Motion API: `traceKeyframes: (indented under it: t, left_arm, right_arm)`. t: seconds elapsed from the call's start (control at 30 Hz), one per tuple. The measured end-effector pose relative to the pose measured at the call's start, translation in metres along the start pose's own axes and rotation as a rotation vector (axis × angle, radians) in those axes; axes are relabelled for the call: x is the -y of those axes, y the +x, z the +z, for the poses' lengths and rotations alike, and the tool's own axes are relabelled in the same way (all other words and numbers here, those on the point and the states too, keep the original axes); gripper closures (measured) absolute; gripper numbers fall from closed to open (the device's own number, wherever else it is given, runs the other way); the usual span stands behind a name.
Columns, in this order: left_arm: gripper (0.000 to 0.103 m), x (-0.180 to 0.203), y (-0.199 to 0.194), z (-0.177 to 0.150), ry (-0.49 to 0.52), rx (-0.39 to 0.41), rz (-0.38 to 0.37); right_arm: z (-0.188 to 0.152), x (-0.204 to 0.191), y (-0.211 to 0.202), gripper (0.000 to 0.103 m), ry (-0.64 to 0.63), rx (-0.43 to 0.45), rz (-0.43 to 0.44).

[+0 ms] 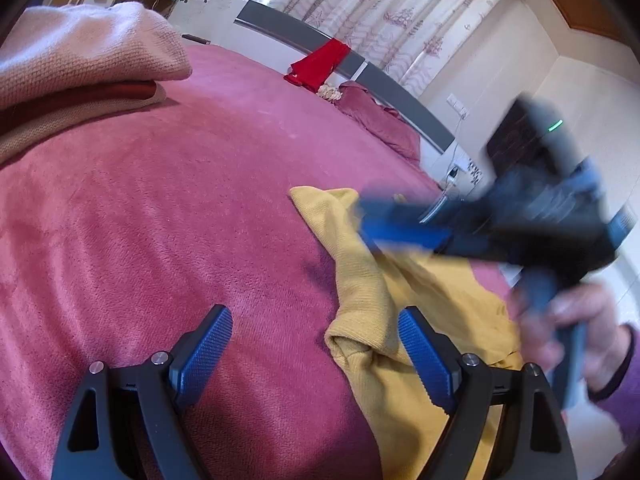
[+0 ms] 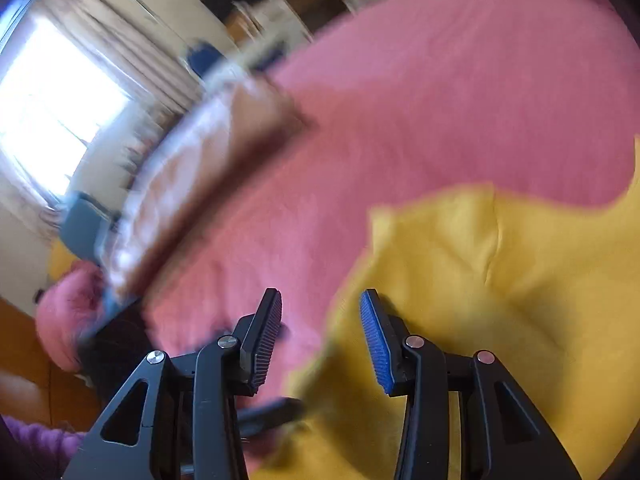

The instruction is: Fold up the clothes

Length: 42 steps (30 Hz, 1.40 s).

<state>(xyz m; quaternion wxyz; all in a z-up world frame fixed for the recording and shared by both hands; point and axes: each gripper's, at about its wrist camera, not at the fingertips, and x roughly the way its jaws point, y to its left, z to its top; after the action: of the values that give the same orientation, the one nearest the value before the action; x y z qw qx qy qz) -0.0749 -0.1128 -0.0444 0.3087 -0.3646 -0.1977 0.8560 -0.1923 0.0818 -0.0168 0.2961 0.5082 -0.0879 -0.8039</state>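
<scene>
A yellow garment (image 1: 400, 292) lies crumpled on the near right part of a pink bedspread (image 1: 180, 220). The left gripper (image 1: 316, 344) hangs just above the bed with its jaws spread wide and nothing between them; its right blue pad (image 1: 424, 356) sits against a fold of the yellow cloth. The right gripper (image 2: 320, 336) is seen blurred in the left camera, held by a hand (image 1: 576, 332) over the garment's far right side. In its own view its jaws stand apart and empty, over the edge where yellow cloth meets bedspread. Far left on the bed rests a stack of folded clothes (image 1: 80, 68), pale pink on top. A red garment (image 1: 320, 64) hangs over the headboard (image 1: 384, 84).
</scene>
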Motion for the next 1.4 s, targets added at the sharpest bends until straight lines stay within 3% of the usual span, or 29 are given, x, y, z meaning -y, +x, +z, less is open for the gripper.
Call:
traceKeyframes:
  t: [0.03,0.07,0.17,0.2,0.27,0.4,0.5,0.6,0.67,0.77,0.87,0.93,1.0,1.03,1.07,1.13,1.2,1.33,1.4]
  left_arm:
    - [0.016,-0.002,-0.001,0.0,-0.008,0.005,-0.01]
    - [0.016,-0.003,-0.002,0.0,-0.016,0.009,-0.021]
    - [0.018,-0.009,-0.008,0.0,-0.045,0.04,-0.034]
    - [0.019,-0.012,-0.01,0.0,-0.058,0.054,-0.033]
    - [0.02,-0.018,-0.015,0.0,-0.088,0.085,-0.034]
    - [0.021,-0.031,-0.024,0.002,-0.156,0.139,-0.048]
    - [0.022,-0.033,-0.022,0.006,-0.158,0.131,-0.042]
    - [0.022,-0.034,-0.02,0.008,-0.145,0.114,-0.026]
    - [0.022,-0.034,-0.019,0.008,-0.14,0.105,-0.019]
    - [0.022,-0.034,-0.017,0.009,-0.136,0.095,-0.013]
    - [0.021,-0.033,-0.015,0.009,-0.133,0.087,-0.007]
    - [0.021,-0.034,-0.014,0.008,-0.13,0.081,-0.002]
    - [0.021,-0.034,-0.013,0.008,-0.127,0.075,0.003]
    - [0.021,-0.034,-0.012,0.008,-0.126,0.072,0.006]
    - [0.021,-0.034,-0.012,0.008,-0.126,0.07,0.007]
    - [0.021,-0.034,-0.009,0.01,-0.125,0.066,0.008]
    - [0.021,-0.032,-0.007,0.011,-0.118,0.063,0.017]
    - [0.021,-0.03,-0.004,0.013,-0.107,0.051,0.035]
    - [0.021,-0.03,-0.004,0.014,-0.113,0.046,0.033]
  right_arm:
    - [-0.002,0.004,0.011,0.07,0.018,-0.015,-0.05]
    - [0.0,0.01,0.004,0.076,0.073,0.046,-0.059]
    - [0.006,0.026,-0.02,0.07,0.235,0.227,-0.085]
    - [0.003,0.024,-0.029,0.07,0.255,0.266,-0.031]
    - [-0.01,0.007,-0.045,0.067,0.21,0.285,0.016]
    - [-0.055,-0.03,-0.04,0.06,0.003,0.204,-0.13]
    - [-0.097,-0.033,-0.002,0.058,-0.018,0.122,-0.122]
    - [-0.117,-0.043,-0.027,0.05,-0.066,0.204,-0.005]
    - [-0.12,-0.043,-0.051,0.05,-0.043,0.282,-0.006]
    - [-0.126,-0.017,-0.089,0.045,0.068,0.412,-0.025]
    - [-0.147,0.032,-0.124,0.036,0.249,0.475,-0.144]
    - [-0.158,0.081,-0.135,0.031,0.431,0.466,-0.248]
    - [-0.191,0.132,-0.147,0.043,0.605,0.549,-0.109]
    - [-0.208,0.158,-0.154,0.044,0.692,0.59,-0.039]
    - [-0.218,0.166,-0.156,0.044,0.74,0.639,0.043]
    - [-0.233,0.174,-0.168,0.043,0.833,0.716,0.123]
    - [-0.237,0.171,-0.184,0.042,0.799,0.78,0.182]
    - [-0.245,0.178,-0.211,0.028,0.766,0.802,0.065]
    - [-0.252,0.19,-0.225,0.038,0.785,0.793,0.025]
